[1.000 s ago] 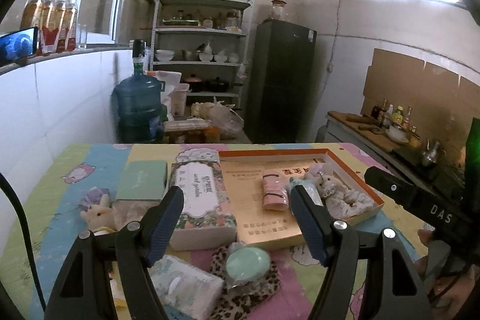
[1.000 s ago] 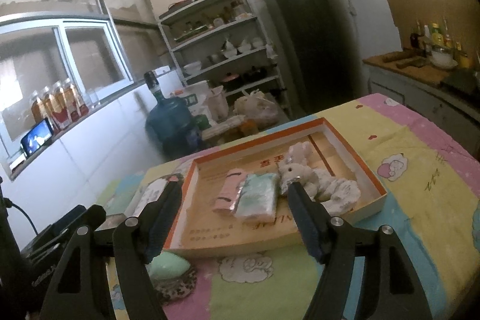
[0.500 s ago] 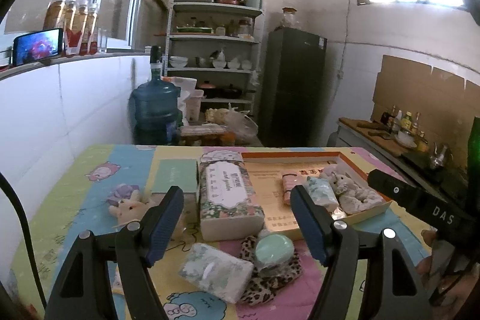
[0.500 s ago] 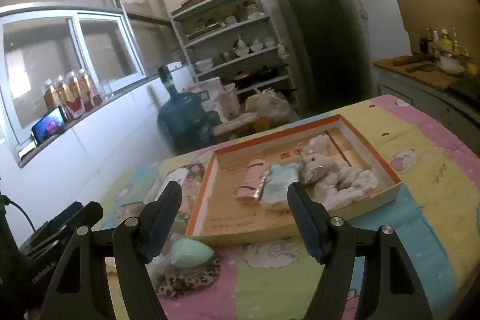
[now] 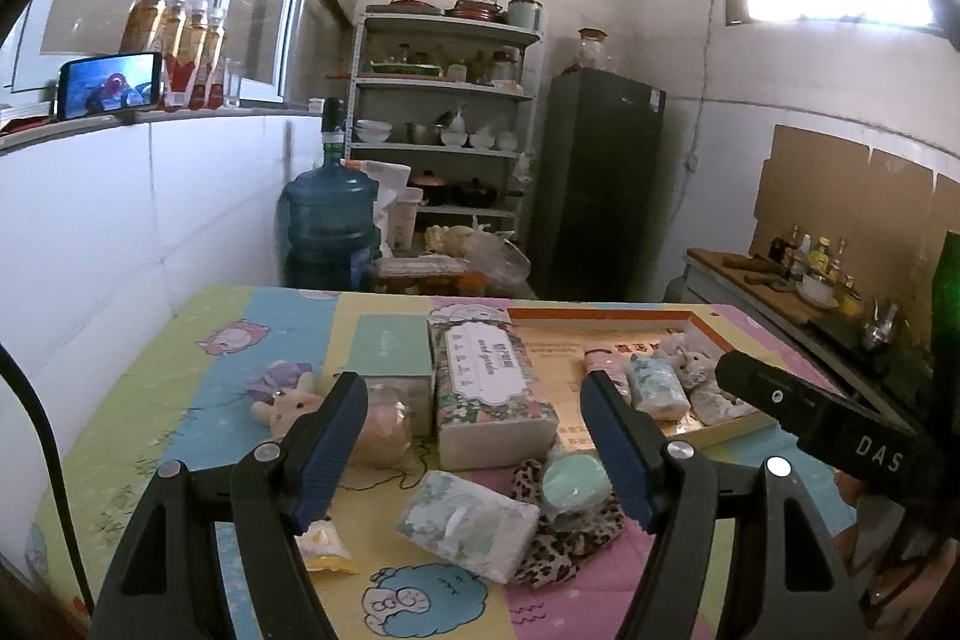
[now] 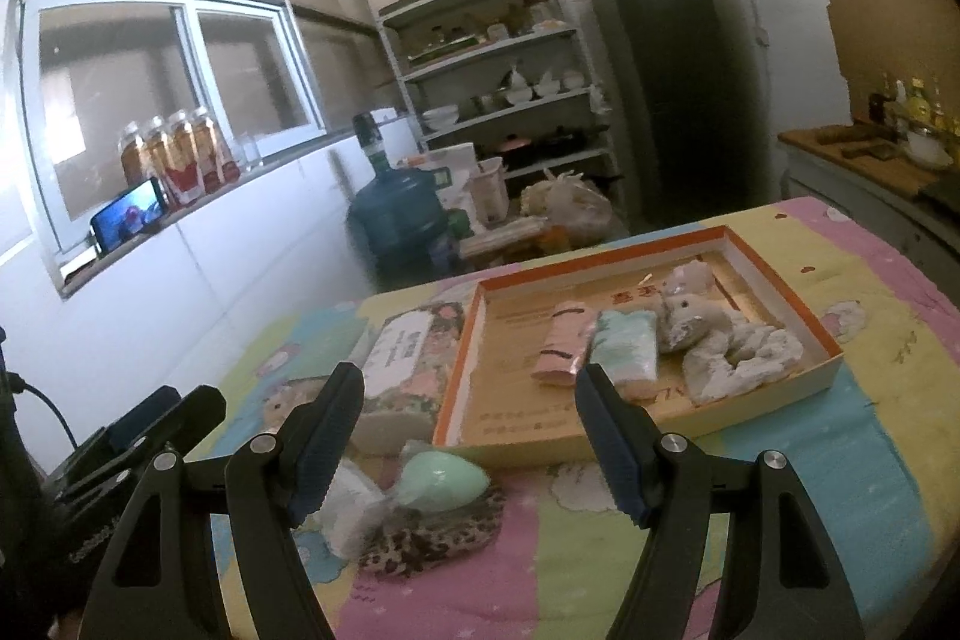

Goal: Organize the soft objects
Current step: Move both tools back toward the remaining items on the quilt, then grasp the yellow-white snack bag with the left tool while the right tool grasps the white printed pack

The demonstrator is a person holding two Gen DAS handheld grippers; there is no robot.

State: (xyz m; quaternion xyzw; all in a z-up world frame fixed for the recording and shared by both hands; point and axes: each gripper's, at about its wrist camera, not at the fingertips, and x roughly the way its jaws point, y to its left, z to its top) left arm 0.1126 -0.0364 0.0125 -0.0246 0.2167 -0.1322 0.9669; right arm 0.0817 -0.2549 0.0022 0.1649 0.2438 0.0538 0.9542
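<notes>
An orange-rimmed cardboard box [image 6: 462, 358] lies on the table and holds a pink roll [image 6: 564, 343], a pale green pack [image 6: 624, 349], a plush rabbit [image 6: 684, 316] and a grey fluffy piece [image 6: 738, 358]. In front of it lie a mint green sponge [image 5: 573, 478] on a leopard-print cloth [image 5: 570, 538], a floral tissue pack [image 5: 465, 523], a large flowered tissue box [image 5: 489, 388], a green box [image 5: 390, 346], a small plush bunny [image 5: 288, 403] and a yellow packet [image 5: 321, 550]. My left gripper [image 5: 474, 448] and right gripper [image 6: 468, 442] both hover open above these, empty.
The table wears a cartoon-print cloth [image 5: 252, 340]. Behind it stand a blue water jug [image 5: 330, 226], a metal shelf of dishes [image 5: 444, 118] and a dark fridge [image 5: 600, 184]. A phone [image 5: 111, 82] and bottles sit on the left ledge. A counter [image 5: 774, 280] runs along the right.
Both grippers have pulled back from the table, so the box and loose items look smaller and farther. More of the front items shows in the left wrist view. Jaws stayed open.
</notes>
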